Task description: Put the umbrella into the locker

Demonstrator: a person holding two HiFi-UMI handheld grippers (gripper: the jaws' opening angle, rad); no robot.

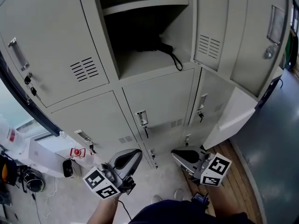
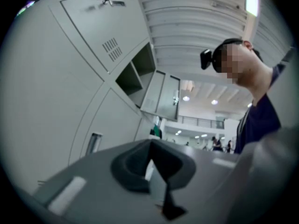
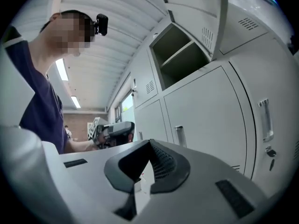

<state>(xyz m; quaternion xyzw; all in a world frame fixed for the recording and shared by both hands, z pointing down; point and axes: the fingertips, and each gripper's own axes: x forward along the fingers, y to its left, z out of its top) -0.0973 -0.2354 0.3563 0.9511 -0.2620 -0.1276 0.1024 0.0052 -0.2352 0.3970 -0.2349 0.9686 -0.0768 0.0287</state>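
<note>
A black folded umbrella (image 1: pixel 156 46) lies on the floor of the open locker compartment (image 1: pixel 140 62), and its wrist strap (image 1: pixel 177 63) hangs over the front edge. That compartment's door (image 1: pixel 212 27) stands swung out to the right. Both grippers hang low in front of the bottom row of lockers, well below the umbrella. My left gripper (image 1: pixel 138 152) (image 2: pixel 150 146) is shut and holds nothing. My right gripper (image 1: pixel 174 153) (image 3: pixel 149 143) is shut too, jaws meeting with nothing between them. The right gripper view shows the open compartment (image 3: pixel 180 55) up high and the left gripper (image 3: pixel 114 129) beside it.
Closed grey locker doors with handles and hanging keys (image 1: pixel 31 85) fill the wall. A lower right door (image 1: pixel 233 115) stands ajar. Bags and cables (image 1: pixel 28 178) and a red-tagged object (image 1: pixel 77 152) lie on the floor at left. Wooden floor boards (image 1: pixel 238 181) run along the right.
</note>
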